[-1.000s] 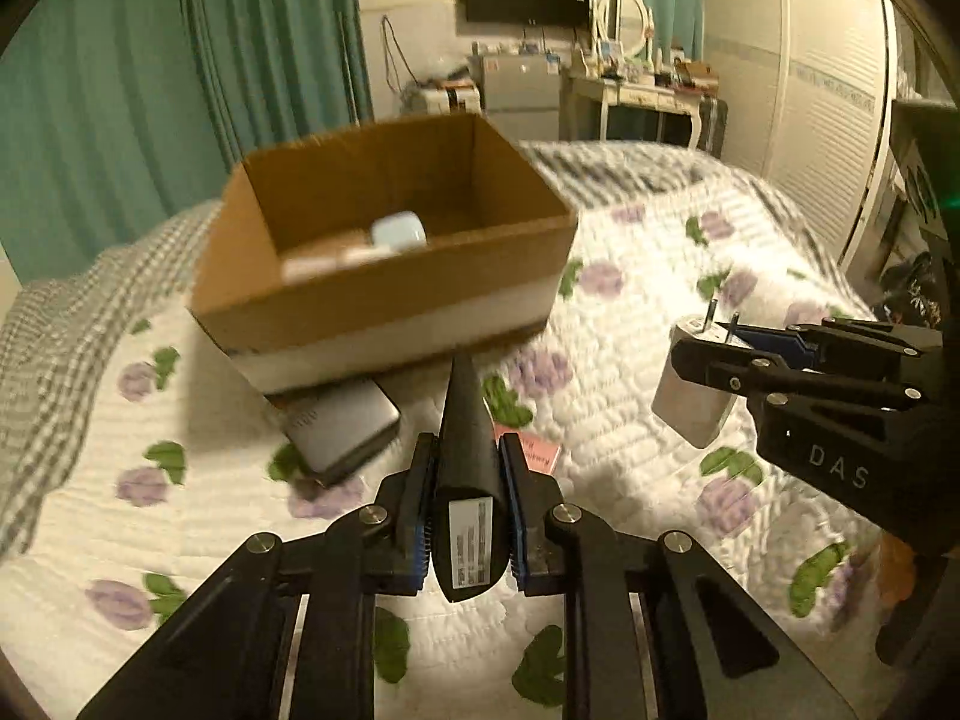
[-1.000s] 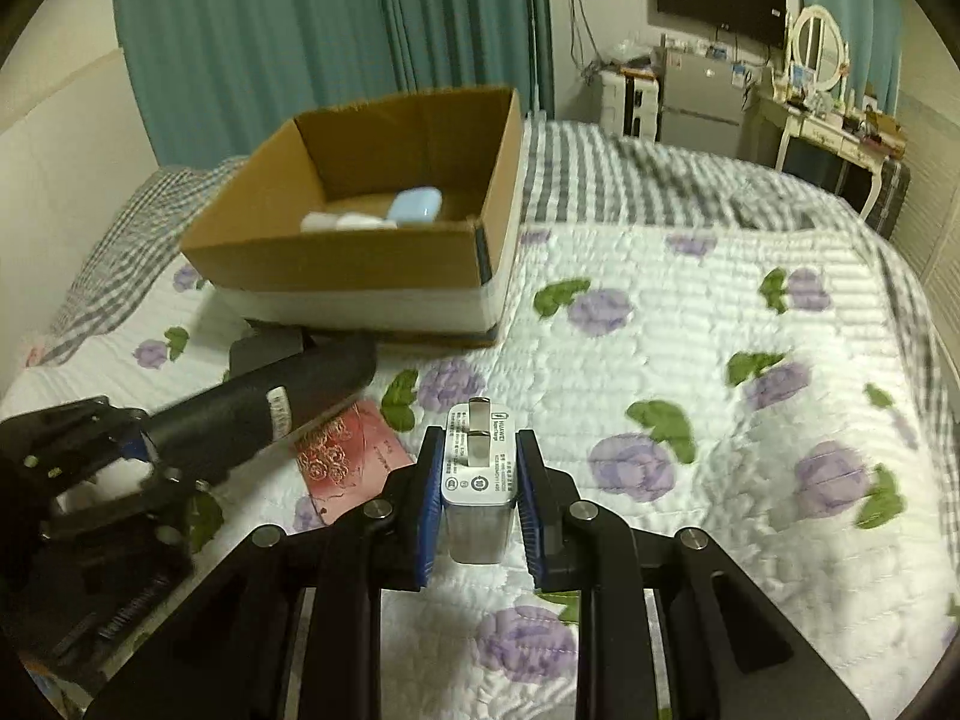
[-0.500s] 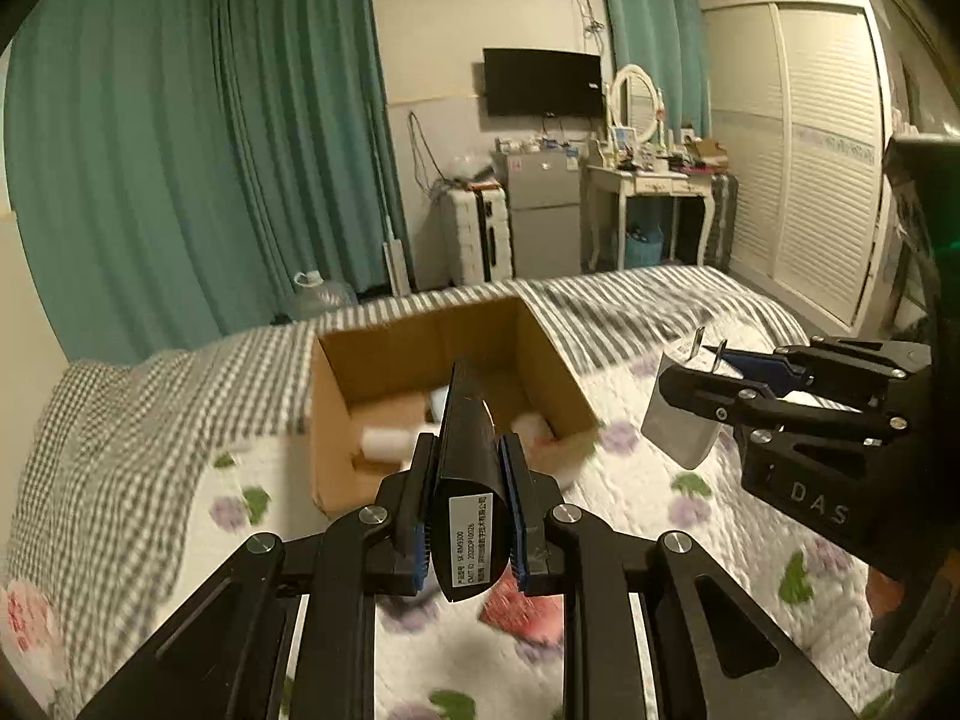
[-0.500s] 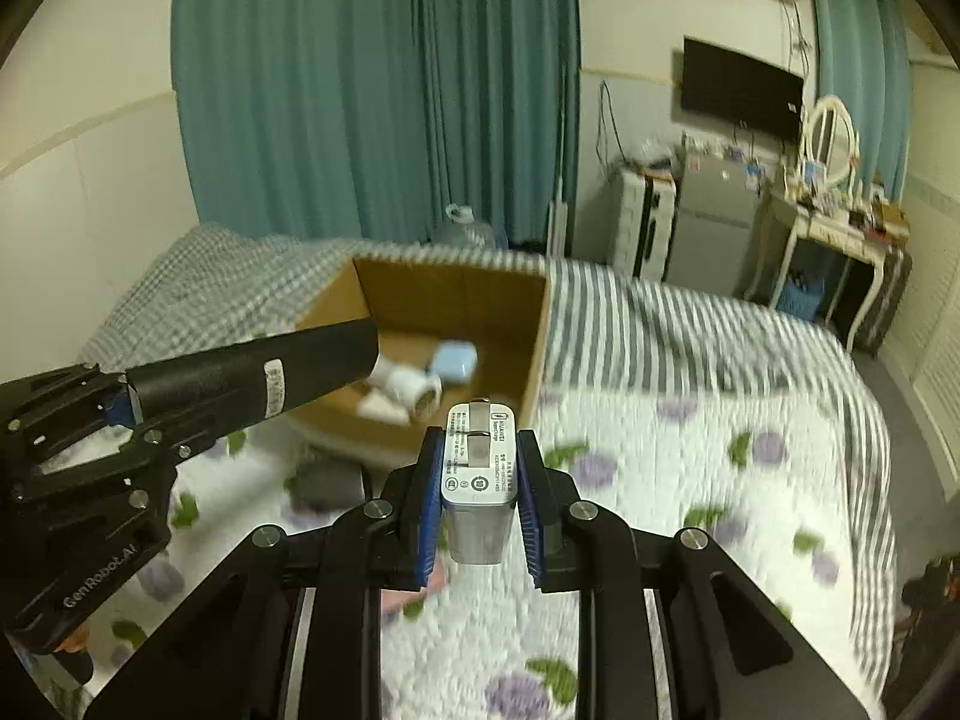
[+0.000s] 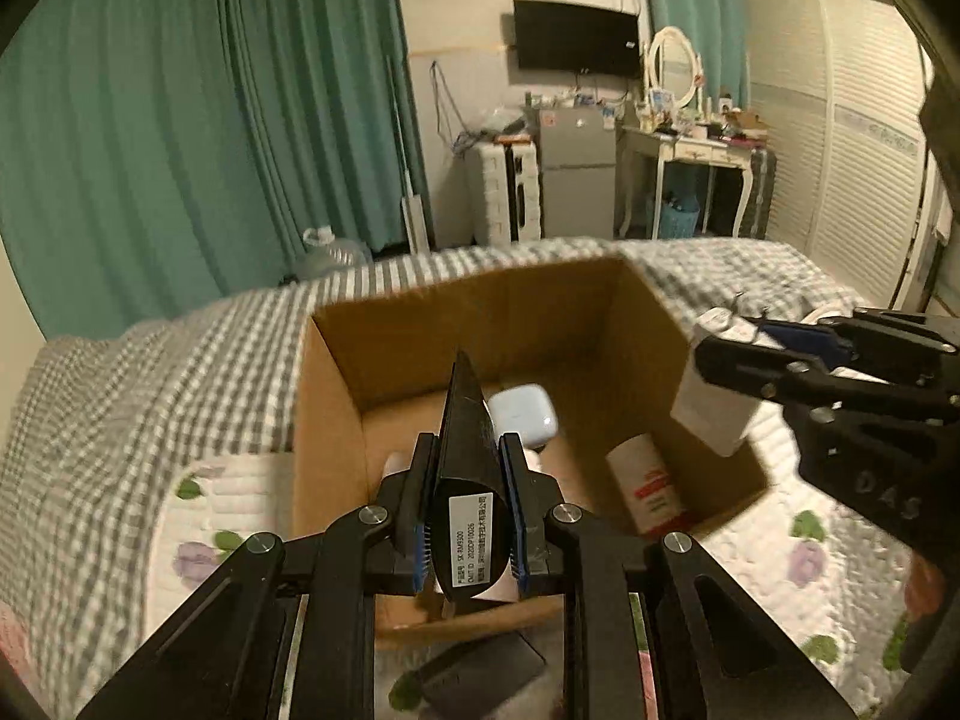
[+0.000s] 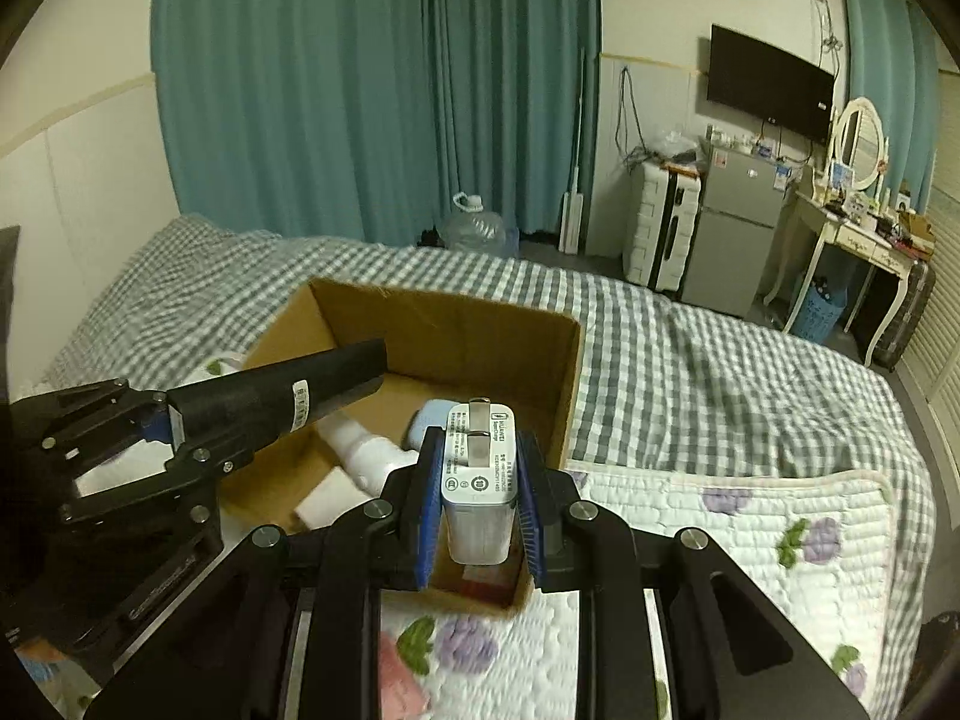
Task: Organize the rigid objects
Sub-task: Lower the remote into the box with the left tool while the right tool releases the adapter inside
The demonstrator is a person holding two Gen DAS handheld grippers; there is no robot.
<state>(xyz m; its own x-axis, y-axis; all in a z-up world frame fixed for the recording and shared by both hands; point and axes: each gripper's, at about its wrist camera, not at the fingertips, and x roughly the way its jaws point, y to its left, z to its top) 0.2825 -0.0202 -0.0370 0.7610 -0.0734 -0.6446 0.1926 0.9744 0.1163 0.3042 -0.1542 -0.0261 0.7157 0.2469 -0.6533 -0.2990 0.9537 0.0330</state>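
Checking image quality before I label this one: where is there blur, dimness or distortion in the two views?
Left wrist: dim warm light, bed and cardboard box rim smeared by motion, black remote sharp, fisheye bends the wardrobe. Right wrist: white charger label crisp, checked blanket blurred, dark corners vignette.

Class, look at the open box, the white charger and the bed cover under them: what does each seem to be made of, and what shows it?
Box: brown corrugated cardboard, matte, with raw cut edges.
Charger: probably hard plastic, smooth, slightly glossy, with metal prongs.
Bed cover: quilted fabric, with stitched puckers and printed flowers.
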